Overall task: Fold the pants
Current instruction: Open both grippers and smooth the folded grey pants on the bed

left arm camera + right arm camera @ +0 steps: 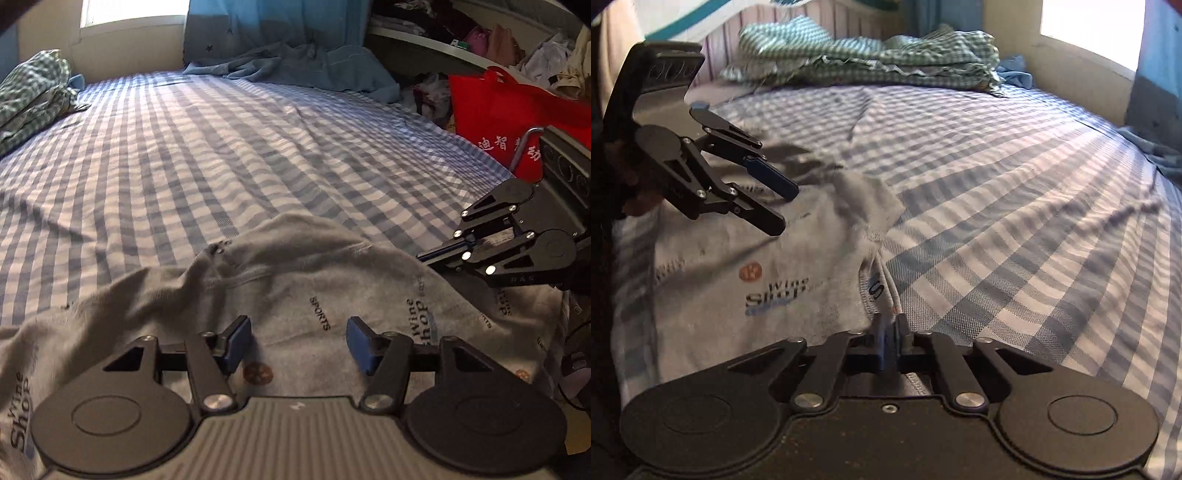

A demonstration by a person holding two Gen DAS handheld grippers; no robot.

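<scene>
Grey printed pants (295,295) lie crumpled at the near edge of the bed, with "Wine Shop" and "SPORTS" print; they also show in the right wrist view (738,266). My left gripper (298,341) is open and empty, hovering just above the pants' middle; it also shows in the right wrist view (785,208) at the left. My right gripper (892,332) is shut on the pants' stitched edge at their right end; it also shows in the left wrist view (424,256), at the right.
The bed has a blue checked sheet (221,147). A green checked blanket (871,55) lies bunched at the far end, and blue cloth (295,62) lies under the window. A red bag (509,107) and cluttered shelves stand beside the bed.
</scene>
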